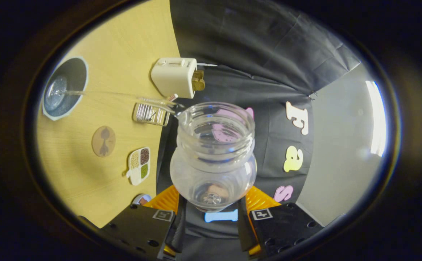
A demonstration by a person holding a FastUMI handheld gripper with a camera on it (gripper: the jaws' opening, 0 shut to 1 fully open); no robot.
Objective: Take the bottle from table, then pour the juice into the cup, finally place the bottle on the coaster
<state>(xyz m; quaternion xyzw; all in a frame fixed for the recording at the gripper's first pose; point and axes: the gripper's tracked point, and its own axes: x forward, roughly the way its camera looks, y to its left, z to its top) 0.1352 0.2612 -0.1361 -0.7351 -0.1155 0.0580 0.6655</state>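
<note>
Gripper (211, 206) is clamped on the bottle (214, 159), both fingers (167, 199) pressed vs. its lower body, one each side, jaws only as wide as the bottle. View is rolled on its side, so the bottle is tipped over w/ its mouth pointing away from the fingers.

Bottle: clear plastic, rounded bulbous body, wide threaded neck, no cap on. Some clear liquid sits inside against the wall (hard to judge how much, it's as transparent as the plastic). A thin clear stream (124, 96) leaves the lip and arcs across the table (124, 36) to the cup (56, 93).

Cup: clear glass, round, seen from above, stream landing in it, liquid pooled at the bottom. It stands on a dark round mat w/ pale rim (71, 78).

Table is pale wood-grain, smooth. On it, well apart from the cup: a round tan coaster (103, 141) w/ a dark printed figure, nothing on it; just beside that a small white divided tray (139, 165) w/ compartments of beige, brown & green grains; a clear ribbed rectangular container (151, 113) near the bottle's lip; a boxy off-white toaster (174, 77) w/ rounded corners & a brownish slice sticking out.

Beyond the table, black cloth wall, wrinkled.
</note>
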